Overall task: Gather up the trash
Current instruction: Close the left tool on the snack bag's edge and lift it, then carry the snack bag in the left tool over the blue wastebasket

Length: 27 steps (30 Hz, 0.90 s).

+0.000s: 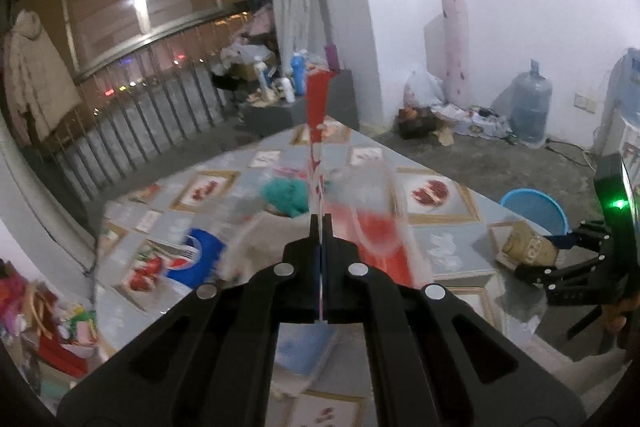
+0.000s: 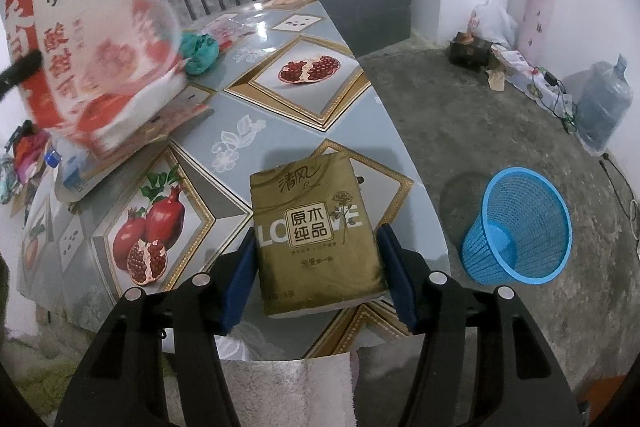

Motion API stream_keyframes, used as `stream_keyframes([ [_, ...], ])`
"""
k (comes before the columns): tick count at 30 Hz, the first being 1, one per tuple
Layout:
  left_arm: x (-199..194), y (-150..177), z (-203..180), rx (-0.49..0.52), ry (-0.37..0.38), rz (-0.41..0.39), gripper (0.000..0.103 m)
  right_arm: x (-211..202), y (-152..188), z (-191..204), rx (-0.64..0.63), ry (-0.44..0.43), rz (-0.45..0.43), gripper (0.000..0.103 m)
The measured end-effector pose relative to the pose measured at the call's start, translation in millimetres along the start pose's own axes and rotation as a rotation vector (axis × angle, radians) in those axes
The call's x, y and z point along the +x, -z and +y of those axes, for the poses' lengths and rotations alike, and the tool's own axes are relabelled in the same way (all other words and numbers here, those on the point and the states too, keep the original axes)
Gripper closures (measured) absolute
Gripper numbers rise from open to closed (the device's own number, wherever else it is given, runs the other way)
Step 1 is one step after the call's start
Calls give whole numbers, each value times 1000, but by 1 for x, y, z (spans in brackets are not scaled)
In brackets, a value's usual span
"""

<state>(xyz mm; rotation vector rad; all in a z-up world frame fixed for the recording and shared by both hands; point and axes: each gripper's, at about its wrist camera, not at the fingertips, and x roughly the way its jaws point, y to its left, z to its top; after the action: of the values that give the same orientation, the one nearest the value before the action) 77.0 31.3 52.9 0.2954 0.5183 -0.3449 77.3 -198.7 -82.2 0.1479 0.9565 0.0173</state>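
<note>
The right gripper (image 2: 316, 277) straddles a gold tissue pack (image 2: 318, 233) at 12 o'clock, its pads at the pack's sides; contact cannot be confirmed. The pack lies near the bench (image 2: 304, 115) edge. A blue basket (image 2: 518, 227) stands on the floor at 3 o'clock. The left gripper (image 1: 321, 227), closed, clamps a red-and-white bag (image 2: 86, 39) edge-on at 10 o'clock, above the bench.

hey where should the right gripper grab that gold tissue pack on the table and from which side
Grip the gold tissue pack across its two long side edges, coming down from above its near end. It lies flat on the table, soft and rectangular, already lined up between the right gripper pads.
</note>
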Motion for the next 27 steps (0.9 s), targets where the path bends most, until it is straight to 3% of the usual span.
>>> stream_keyframes([
  [4, -13, -8, 24, -24, -61, -16, 103, 1, -1, 3, -3, -5, -2, 46],
  [7, -16, -11, 40, 1, -162, -31, 103, 1, -1, 4, -11, -9, -1, 46],
  [9, -17, -15, 44, 58, -253, -47, 103, 2, -1, 5, -13, -11, -1, 46],
  [11, -24, -19, 37, 185, -396, -105, 103, 1, -1, 5, -14, -11, -3, 46],
  [12, -25, -20, 34, 223, -422, -119, 103, 2, -1, 5, -11, -12, -3, 46],
  [15, -9, -20, 42, 228, -405, -54, 103, 2, -1, 5, -7, -13, -6, 46],
  [18, 18, -11, 55, 266, -468, 53, 103, 2, -1, 5, -6, -15, -6, 46],
  [21, 12, -13, 56, 303, -490, 39, 103, 2, -1, 6, -8, -16, -5, 46],
  [23, 11, -16, 58, 324, -549, 26, 103, 4, -1, 6, -5, -18, -5, 46],
  [27, 22, -11, 74, 318, -569, 102, 103, 2, -1, 6, -13, -25, -8, 46],
])
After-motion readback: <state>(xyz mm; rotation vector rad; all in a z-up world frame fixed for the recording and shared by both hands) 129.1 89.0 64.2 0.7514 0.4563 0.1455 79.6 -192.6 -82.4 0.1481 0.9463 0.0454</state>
